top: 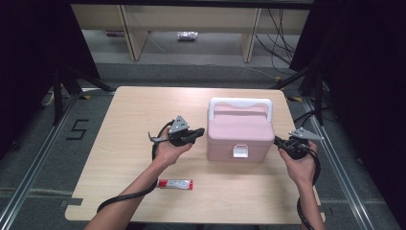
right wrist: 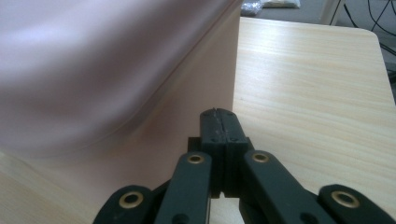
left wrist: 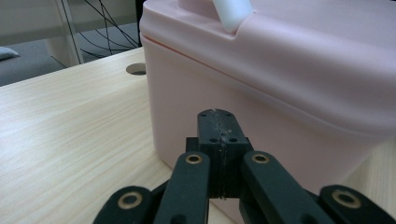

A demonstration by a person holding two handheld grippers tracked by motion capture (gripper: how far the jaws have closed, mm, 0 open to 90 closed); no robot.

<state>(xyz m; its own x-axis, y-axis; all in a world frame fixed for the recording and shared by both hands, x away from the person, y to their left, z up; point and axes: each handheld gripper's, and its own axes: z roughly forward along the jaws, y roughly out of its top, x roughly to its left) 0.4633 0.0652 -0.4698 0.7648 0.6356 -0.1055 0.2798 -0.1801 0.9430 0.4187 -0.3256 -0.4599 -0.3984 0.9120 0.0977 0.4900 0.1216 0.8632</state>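
We are holding the left gripper [top: 200, 132] and right gripper [top: 279, 142] with jaws together, flanking the pink box [top: 239, 132] mid-tabletop [top: 134, 110], high view showing its white handle [top: 239, 102], a red tube [top: 175, 184], grey floor beyond.

Near your edge of the light wooden table [top: 124, 110] you'll see a small red and white tube [top: 175, 184] lying flat. A round cable hole [left wrist: 136, 69] sits in the tabletop's far corner.
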